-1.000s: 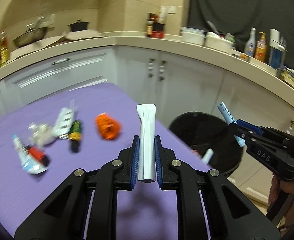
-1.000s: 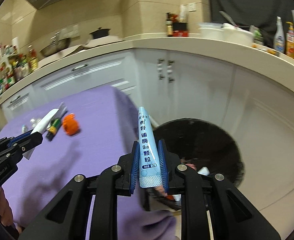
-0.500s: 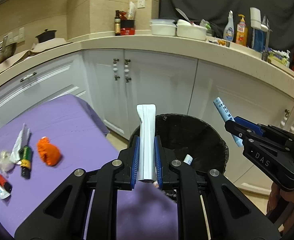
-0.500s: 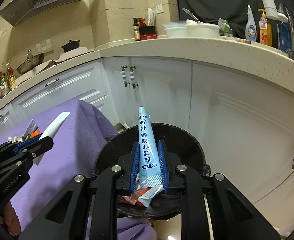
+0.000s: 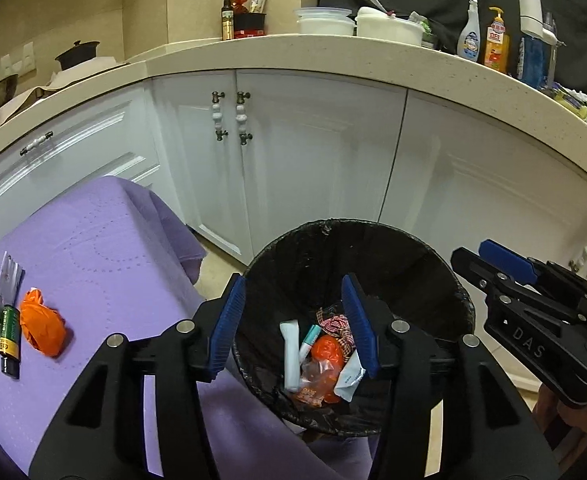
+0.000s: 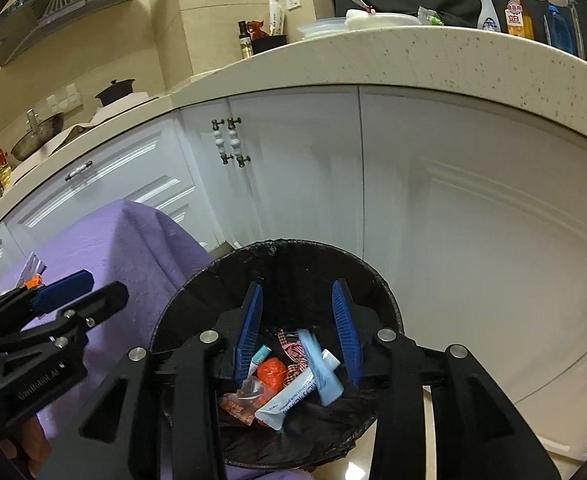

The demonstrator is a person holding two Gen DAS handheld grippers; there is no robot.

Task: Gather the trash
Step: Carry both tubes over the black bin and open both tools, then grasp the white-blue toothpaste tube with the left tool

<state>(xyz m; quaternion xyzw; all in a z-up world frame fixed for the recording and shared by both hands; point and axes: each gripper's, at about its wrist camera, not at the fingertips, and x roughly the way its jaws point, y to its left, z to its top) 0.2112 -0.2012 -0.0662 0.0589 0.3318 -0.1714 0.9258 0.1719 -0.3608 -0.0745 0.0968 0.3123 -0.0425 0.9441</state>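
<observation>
Right tool (image 6: 298, 330) gapes empty over the black bin (image 6: 377, 300) — blue sachet (image 6: 320, 368) lies inside among wrappers.

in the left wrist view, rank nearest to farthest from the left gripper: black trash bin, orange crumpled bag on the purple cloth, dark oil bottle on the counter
1. Black trash bin, directly below the left gripper.
2. Orange crumpled bag, to the left on the purple cloth.
3. Dark oil bottle, far back on the counter.

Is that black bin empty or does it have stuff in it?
Partly filled: the trash bin holds a blue tube, wrappers and orange scraps at its bottom.
</observation>
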